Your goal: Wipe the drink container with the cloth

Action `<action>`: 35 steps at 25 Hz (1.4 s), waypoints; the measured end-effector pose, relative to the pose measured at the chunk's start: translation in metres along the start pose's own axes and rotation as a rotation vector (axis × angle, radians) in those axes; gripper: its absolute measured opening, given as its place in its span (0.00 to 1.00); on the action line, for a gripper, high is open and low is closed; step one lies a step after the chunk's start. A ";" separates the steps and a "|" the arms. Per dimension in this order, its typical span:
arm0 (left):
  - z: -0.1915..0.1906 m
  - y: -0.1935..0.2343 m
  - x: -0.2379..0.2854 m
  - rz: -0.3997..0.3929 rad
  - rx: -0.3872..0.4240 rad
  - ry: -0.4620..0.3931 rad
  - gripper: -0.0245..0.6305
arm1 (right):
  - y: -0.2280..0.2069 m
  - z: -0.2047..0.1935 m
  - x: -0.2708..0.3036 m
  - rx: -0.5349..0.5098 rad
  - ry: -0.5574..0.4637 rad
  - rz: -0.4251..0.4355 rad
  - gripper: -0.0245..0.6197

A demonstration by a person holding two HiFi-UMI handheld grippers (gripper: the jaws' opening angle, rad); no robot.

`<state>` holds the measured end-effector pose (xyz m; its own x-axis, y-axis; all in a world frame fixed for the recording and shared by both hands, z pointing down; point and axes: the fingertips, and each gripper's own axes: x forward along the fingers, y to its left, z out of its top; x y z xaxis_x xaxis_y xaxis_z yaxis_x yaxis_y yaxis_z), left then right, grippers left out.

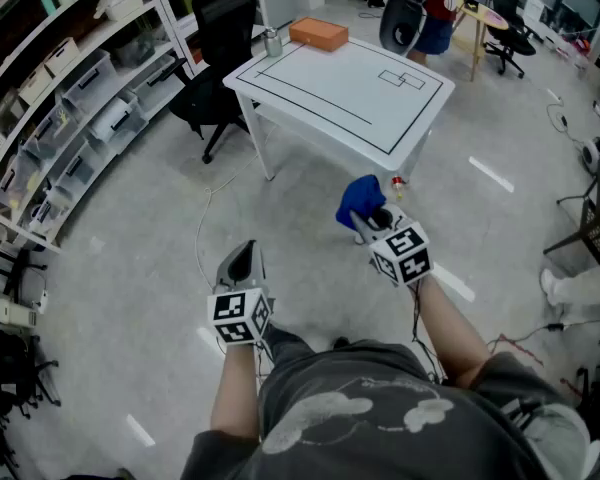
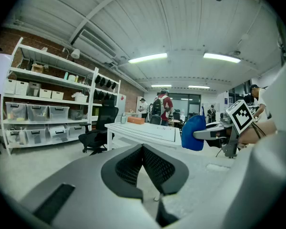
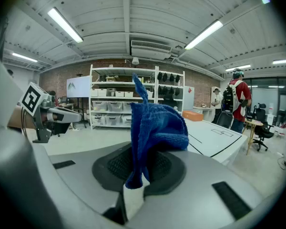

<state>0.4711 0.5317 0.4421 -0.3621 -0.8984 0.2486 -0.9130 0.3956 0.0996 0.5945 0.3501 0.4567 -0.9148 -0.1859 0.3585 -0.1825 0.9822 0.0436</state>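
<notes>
The metal drink container stands at the far left corner of the white table, well ahead of both grippers; it shows small in the left gripper view. My right gripper is shut on a blue cloth, which bunches up between its jaws over the floor short of the table. My left gripper hangs lower left, jaws shut and empty. From the left gripper view the blue cloth is at the right.
An orange box lies beside the container. A black office chair stands left of the table, with shelves of bins along the left wall. A person with a backpack stands beyond the table. Cables run across the floor.
</notes>
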 end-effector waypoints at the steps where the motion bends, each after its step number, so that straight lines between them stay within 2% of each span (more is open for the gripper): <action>1: -0.001 0.000 0.000 0.000 -0.004 0.004 0.04 | -0.001 0.000 0.000 0.004 -0.001 -0.002 0.10; 9: -0.002 0.002 0.008 -0.001 -0.015 0.016 0.04 | 0.001 -0.005 0.007 0.027 0.014 0.005 0.10; 15: -0.002 0.030 0.016 -0.007 -0.025 0.030 0.04 | 0.006 -0.001 0.037 0.052 0.029 -0.003 0.10; 21: 0.003 0.105 0.046 -0.004 -0.058 0.030 0.04 | 0.008 0.022 0.091 0.078 0.022 -0.033 0.10; 29: 0.048 0.205 0.099 -0.074 -0.036 -0.016 0.04 | 0.006 0.086 0.189 0.109 -0.016 -0.125 0.11; 35: 0.053 0.269 0.117 -0.090 -0.052 -0.009 0.04 | 0.028 0.097 0.245 0.072 0.024 -0.115 0.11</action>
<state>0.1730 0.5229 0.4472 -0.2806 -0.9324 0.2279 -0.9311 0.3220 0.1712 0.3305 0.3295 0.4554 -0.8774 -0.2961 0.3776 -0.3123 0.9498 0.0192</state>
